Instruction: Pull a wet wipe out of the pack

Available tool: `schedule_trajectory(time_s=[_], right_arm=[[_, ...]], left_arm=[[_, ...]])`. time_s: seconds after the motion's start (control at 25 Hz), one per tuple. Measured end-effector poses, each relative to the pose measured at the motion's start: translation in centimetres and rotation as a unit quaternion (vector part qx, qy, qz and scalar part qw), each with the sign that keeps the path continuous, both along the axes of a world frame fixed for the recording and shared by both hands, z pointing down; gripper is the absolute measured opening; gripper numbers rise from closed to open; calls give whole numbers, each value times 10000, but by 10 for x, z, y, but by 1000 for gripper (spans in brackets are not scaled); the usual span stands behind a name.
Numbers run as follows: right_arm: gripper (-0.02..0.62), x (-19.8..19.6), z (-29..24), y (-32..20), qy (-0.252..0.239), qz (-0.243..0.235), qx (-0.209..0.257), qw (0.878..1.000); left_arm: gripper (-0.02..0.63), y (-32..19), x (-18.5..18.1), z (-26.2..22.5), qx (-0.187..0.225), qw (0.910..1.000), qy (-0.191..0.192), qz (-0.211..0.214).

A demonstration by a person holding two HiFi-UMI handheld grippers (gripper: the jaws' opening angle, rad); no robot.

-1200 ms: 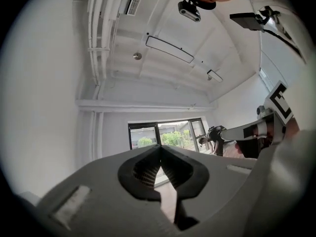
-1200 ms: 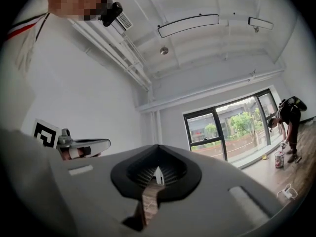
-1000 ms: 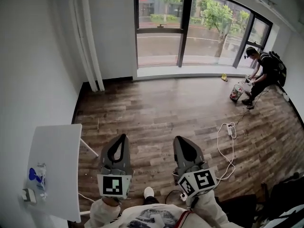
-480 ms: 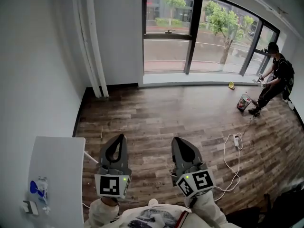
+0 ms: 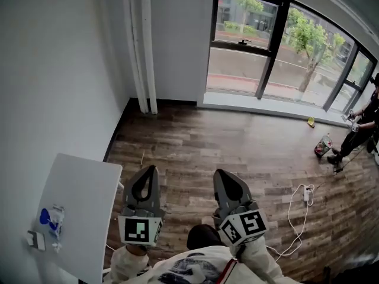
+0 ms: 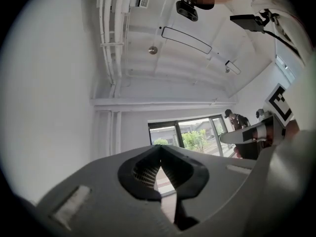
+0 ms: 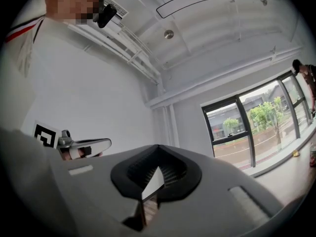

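Note:
The wet wipe pack [image 5: 50, 220], white with a blue patch, lies near the left end of a white table [image 5: 83, 200] at the lower left of the head view. Both grippers are held out level over the wooden floor, right of the table and well apart from the pack. My left gripper [image 5: 148, 169] has its jaws together with nothing between them, and its own view shows the tips meeting [image 6: 159, 147]. My right gripper [image 5: 224, 173] is likewise shut and empty [image 7: 159, 147]. Neither gripper view shows the pack.
A small white object [image 5: 34, 240] lies beside the pack at the table's end. A white power strip with cable [image 5: 306, 194] lies on the floor at right. A person [image 5: 362, 129] stands by the window at the far right, near a small container [image 5: 324, 147]. White pipes [image 5: 142, 46] run down the wall.
The head view has swung left: the table shows more fully and nearer, and the person by the window has slid to the right edge. Both grippers stay shut, side by side.

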State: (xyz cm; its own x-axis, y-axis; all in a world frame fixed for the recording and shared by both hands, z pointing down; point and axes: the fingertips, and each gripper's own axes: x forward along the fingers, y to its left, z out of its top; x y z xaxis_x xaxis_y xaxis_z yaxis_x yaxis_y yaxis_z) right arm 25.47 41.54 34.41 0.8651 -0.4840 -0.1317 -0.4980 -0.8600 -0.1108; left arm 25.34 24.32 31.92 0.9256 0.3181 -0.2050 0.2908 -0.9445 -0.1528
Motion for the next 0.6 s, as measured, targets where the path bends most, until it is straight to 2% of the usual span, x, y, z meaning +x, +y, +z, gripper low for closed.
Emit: schedule_trajectory(time_s=[0.2,0.36,0.48,0.6], right_arm=[[5,30,7,-56,-26,-661,-33,9978],[5,65,8,-107,-56,-1283,-2,9917],[5,97,9,-150,-114,-1842,43,9828],[5,126,5,-202,-149,-2504,85,9680]], left_arm=[[2,-54,9,5,45,9978,-38,-662],[2,-101,23,9,88,9908,-141,-1343],[2,-137,34,7,163,9813,-142,-1912],[2,-180,40,2,202,9656,-184,-2586]])
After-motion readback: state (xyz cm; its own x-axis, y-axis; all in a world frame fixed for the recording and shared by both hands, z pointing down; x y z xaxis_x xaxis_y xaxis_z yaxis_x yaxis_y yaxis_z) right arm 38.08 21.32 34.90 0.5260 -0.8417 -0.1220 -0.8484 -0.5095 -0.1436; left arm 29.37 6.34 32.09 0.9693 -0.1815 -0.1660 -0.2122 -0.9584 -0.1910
